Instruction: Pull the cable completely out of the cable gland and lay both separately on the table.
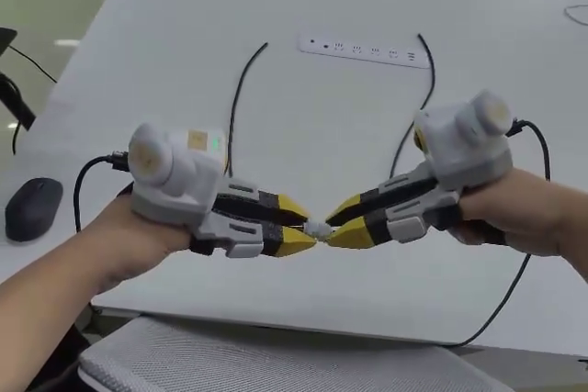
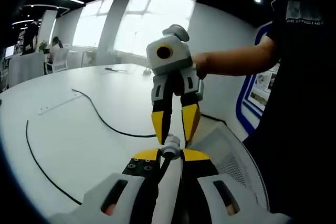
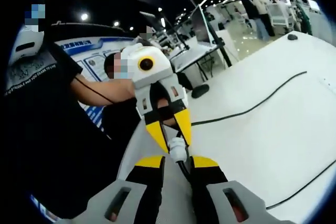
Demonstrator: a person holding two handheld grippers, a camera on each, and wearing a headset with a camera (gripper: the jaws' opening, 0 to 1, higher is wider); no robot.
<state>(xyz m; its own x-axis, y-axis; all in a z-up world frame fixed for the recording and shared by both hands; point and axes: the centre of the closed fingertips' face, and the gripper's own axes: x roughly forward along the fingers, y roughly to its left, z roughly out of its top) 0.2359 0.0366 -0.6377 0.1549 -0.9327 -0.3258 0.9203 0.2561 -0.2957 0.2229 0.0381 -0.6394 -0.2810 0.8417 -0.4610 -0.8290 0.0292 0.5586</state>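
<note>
Above the front of the white table (image 1: 303,126), a small pale cable gland (image 1: 317,229) hangs between the two grippers, which meet tip to tip. My left gripper (image 1: 303,229) comes in from the left and is shut on the gland (image 2: 170,148). From the right, my right gripper (image 1: 334,227) is shut on the short black cable (image 3: 184,169), which leaves the gland (image 3: 177,149) and runs back between its yellow fingertips (image 3: 205,161). The head view hides the cable inside the jaws. A dark strip (image 2: 165,167) also runs between the left gripper's jaws.
A white power strip (image 1: 363,50) lies at the back of the table. Two long black leads (image 1: 234,107) (image 1: 415,117) trail across the top. A dark mouse (image 1: 32,208) sits at the left edge. A grey mesh chair (image 1: 276,360) stands below the front edge.
</note>
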